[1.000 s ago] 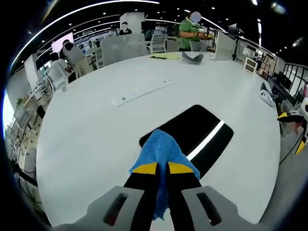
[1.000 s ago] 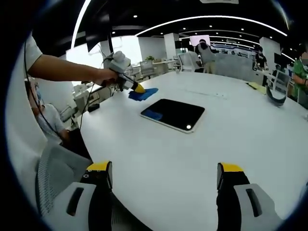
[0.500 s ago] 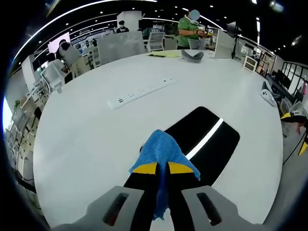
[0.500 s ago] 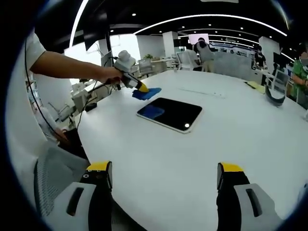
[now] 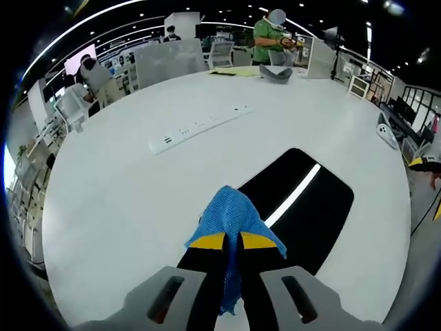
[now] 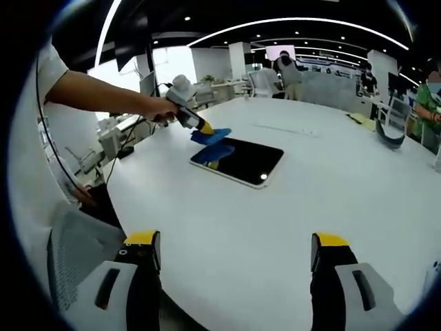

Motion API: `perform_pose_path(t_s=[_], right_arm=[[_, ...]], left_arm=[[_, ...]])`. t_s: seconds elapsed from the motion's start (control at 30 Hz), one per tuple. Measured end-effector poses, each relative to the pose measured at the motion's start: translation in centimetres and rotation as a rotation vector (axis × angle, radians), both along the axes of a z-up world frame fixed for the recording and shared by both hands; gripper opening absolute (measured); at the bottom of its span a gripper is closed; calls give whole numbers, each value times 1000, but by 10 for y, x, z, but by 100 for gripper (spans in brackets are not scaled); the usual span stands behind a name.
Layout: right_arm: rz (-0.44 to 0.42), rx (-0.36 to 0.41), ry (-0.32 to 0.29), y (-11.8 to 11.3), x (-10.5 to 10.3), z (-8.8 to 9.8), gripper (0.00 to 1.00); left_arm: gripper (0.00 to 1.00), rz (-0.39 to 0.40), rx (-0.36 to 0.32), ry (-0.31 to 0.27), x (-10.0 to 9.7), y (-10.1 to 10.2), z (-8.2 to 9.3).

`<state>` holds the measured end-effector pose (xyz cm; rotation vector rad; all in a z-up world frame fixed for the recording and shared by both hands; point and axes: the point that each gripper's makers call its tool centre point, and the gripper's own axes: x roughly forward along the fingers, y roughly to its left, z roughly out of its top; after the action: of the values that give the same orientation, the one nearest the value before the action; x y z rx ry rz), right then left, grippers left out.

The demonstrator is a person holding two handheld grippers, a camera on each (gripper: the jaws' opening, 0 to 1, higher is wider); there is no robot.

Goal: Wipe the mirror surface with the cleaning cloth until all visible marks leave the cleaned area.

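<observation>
The left hand-held gripper (image 5: 231, 241) was clamped on a blue, mesh-textured cleaning cloth (image 5: 233, 215), bunched over its yellow tips. Just beyond them lay the dark, glossy, round-cornered rectangular mirror (image 5: 303, 210), flat on the smooth white bench (image 5: 124, 193). The right hand-held gripper (image 6: 234, 249) stood wide apart, holding nothing.

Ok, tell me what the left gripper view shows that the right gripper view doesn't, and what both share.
Left gripper view: the left gripper up close, jaws shut on the blue cloth, and a white power strip beyond the mirror.

Right gripper view: the right gripper with jaws wide apart and holding nothing, plus the person's arm reaching to the mirror's near-left corner.

Both: the dark mirror lying flat on the white table, with the cloth at its edge.
</observation>
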<state>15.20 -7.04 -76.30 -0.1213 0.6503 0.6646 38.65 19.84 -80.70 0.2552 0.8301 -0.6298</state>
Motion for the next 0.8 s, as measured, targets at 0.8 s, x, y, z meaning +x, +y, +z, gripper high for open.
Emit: perform_pose_path(t_s=[0.8], right_arm=[[-2,8,41,6,-5,-15,90]], left_arm=[[5,-23,64,12,16,-2,-24]])
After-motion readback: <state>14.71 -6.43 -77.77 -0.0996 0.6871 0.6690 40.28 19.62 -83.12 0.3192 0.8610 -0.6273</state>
